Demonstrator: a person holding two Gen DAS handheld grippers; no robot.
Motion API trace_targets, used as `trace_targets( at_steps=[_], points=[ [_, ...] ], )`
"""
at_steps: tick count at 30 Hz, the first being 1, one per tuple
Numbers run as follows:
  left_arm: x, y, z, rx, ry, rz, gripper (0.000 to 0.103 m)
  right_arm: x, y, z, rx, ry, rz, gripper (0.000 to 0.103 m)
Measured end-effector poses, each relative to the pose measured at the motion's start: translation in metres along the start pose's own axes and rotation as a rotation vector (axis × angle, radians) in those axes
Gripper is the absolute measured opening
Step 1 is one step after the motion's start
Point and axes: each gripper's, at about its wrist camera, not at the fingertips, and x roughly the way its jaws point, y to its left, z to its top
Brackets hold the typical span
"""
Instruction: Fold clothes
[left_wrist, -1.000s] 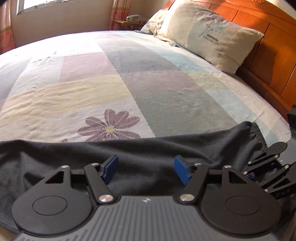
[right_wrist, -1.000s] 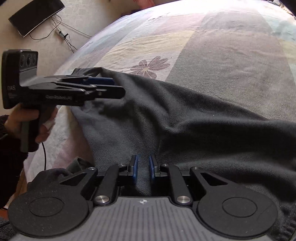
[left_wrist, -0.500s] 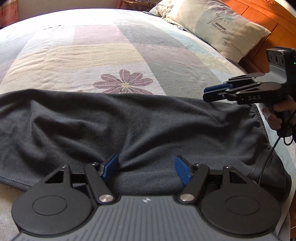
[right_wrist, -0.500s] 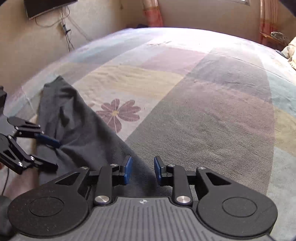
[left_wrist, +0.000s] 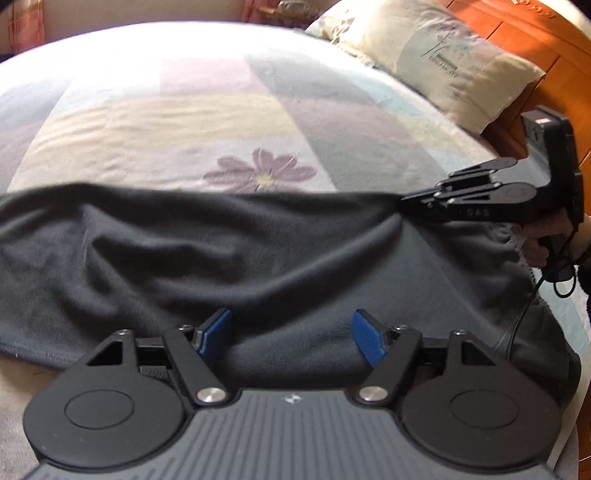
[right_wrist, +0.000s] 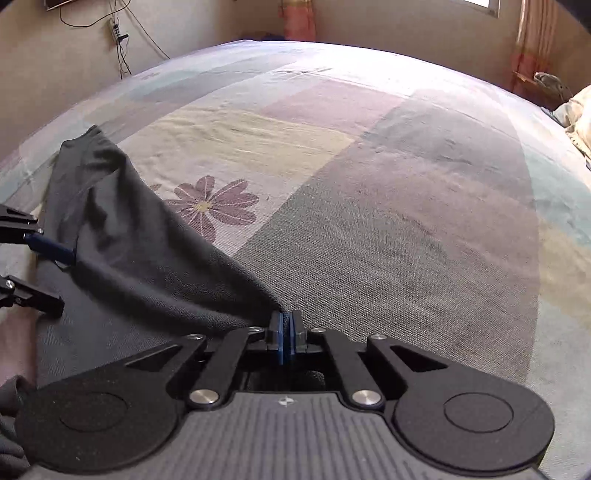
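The right gripper (right_wrist: 285, 329) has its fingers clenched on the far edge of the dark grey garment (left_wrist: 258, 258), lifting a ridge of cloth. The left gripper (left_wrist: 291, 338) hangs with fingers released and widening over the garment's near edge. The garment lies across the patchwork bedspread (right_wrist: 388, 206), near a pillow (left_wrist: 436, 62).

The scene holds 1 dark garment (left_wrist: 229, 266), 2 grippers, left (left_wrist: 291, 338) and right (right_wrist: 285, 328), 1 bedspread (right_wrist: 406, 206) bearing 1 flower (right_wrist: 212, 206), 2 pillows with 1 (left_wrist: 454, 70) plainly shown, and 1 headboard (left_wrist: 546, 62) at the far right.
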Motion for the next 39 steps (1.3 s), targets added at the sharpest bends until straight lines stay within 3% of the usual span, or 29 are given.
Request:
trace_targets(
  at_steps=[3, 11, 17, 19, 22, 26, 28, 30, 34, 39],
  points=[
    [-0.01, 0.002, -0.002, -0.016, -0.001, 0.009, 0.072, -0.01, -0.002, 0.002, 0.049, -0.005, -0.017, 0.015],
    [-0.038, 0.012, -0.019, -0.076, -0.006, 0.049, 0.072, -0.112, 0.003, -0.027, 0.156, -0.093, -0.021, 0.023],
    [-0.078, -0.011, -0.044, -0.047, -0.024, 0.03, 0.075, -0.174, 0.031, -0.084, 0.232, -0.116, -0.018, 0.044],
    [-0.088, -0.023, -0.058, -0.024, -0.029, 0.027, 0.077, -0.186, 0.048, -0.104, 0.236, -0.111, -0.035, 0.056],
    [-0.103, -0.041, -0.082, 0.011, -0.06, 0.022, 0.079, -0.188, 0.076, -0.141, 0.272, -0.111, -0.103, 0.065],
    [-0.122, -0.062, -0.113, 0.022, -0.104, 0.043, 0.081, -0.192, 0.111, -0.189, 0.372, -0.143, -0.155, 0.066],
    [-0.13, -0.073, -0.125, 0.033, -0.114, 0.057, 0.081, -0.199, 0.124, -0.213, 0.45, -0.175, -0.154, 0.072],
    [-0.137, -0.082, -0.135, 0.058, -0.123, 0.064, 0.082, -0.203, 0.13, -0.233, 0.523, -0.195, -0.107, 0.073],
    [-0.144, -0.098, -0.145, 0.096, -0.13, 0.074, 0.083, -0.202, 0.137, -0.256, 0.542, -0.156, -0.156, 0.073],
    [-0.151, -0.117, -0.156, 0.123, -0.134, 0.066, 0.083, -0.2, 0.124, -0.279, 0.683, -0.183, -0.148, 0.073]
  ],
)
